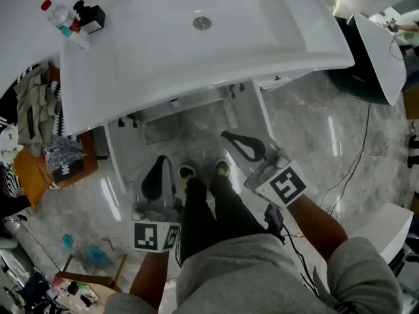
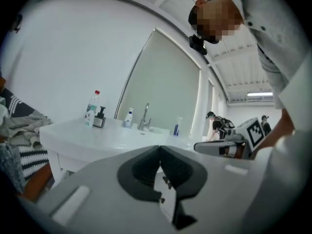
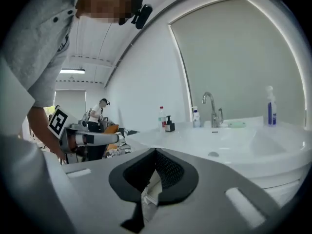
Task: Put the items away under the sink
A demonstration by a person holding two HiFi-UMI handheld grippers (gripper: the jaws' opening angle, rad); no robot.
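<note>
The broad white ceramic sink (image 1: 196,57) fills the upper head view, and everything else is placed from it. Directly beneath its front edge the open cabinet (image 1: 186,120) shows a dim grey interior, left open presumably to receive things; whether anything lies inside cannot be told. In front of the sink, either side of the person's legs, the left gripper (image 2: 159,150) and the right gripper (image 3: 156,151) point roughly level toward the basin, each with its jaws pressed together and nothing between them. They look free for the next pick rather than carrying anything. A chrome faucet (image 3: 210,108) stands at the back of the sink. On the sink's right rear corner stands a white bottle with a blue label (image 3: 269,106). On its left rear corner a clear plastic bottle with a red cap (image 1: 60,18) lies next to a black pump dispenser (image 1: 88,16). These items sit on top of the sink, well apart from both grippers, so the task appears unfinished, and the jaws would need to part before taking one.
</note>
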